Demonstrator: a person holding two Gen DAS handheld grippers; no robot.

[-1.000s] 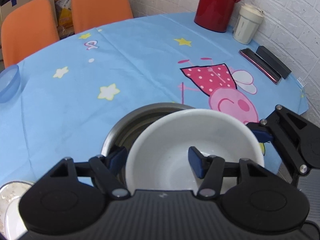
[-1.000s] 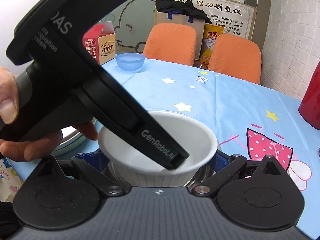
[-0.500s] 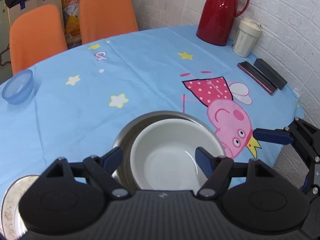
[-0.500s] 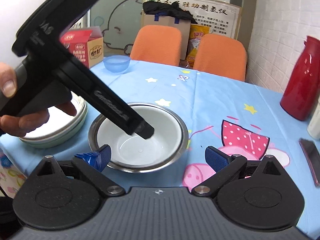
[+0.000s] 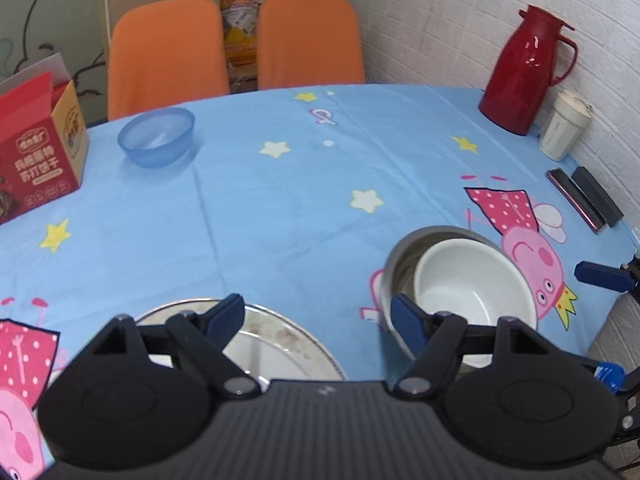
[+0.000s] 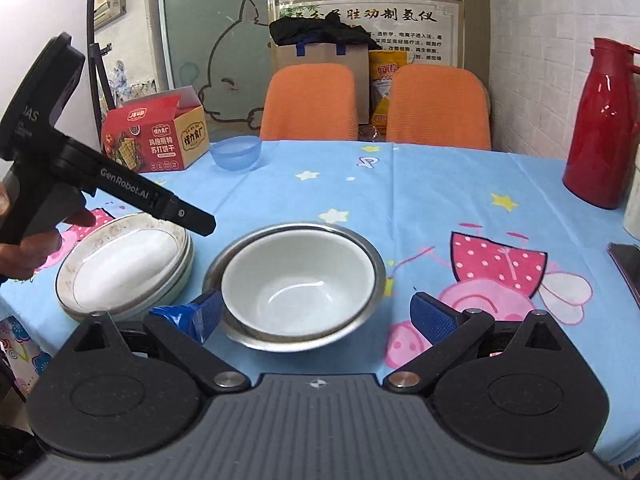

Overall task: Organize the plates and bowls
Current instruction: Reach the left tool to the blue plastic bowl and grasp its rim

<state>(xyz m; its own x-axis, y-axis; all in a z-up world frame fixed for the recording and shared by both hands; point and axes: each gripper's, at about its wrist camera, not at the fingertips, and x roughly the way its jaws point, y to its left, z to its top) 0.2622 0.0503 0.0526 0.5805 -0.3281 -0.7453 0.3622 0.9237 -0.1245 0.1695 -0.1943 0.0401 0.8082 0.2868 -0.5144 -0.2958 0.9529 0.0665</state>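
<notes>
Resting released, white bowl [image 6: 298, 280] in steel bowl [image 6: 360, 248]

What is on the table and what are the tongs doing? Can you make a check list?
Surface: blue cartoon tablecloth.
Job's things: white bowl nested in steel bowl; plate stack beside it; blue bowl far off.
Clutter: red box, red jug, cup, two flat cases.
Tongs: left tongs open, empty; right tongs open, empty.
Cables: nothing seen.
Surroundings: orange chairs, brick wall.
</notes>
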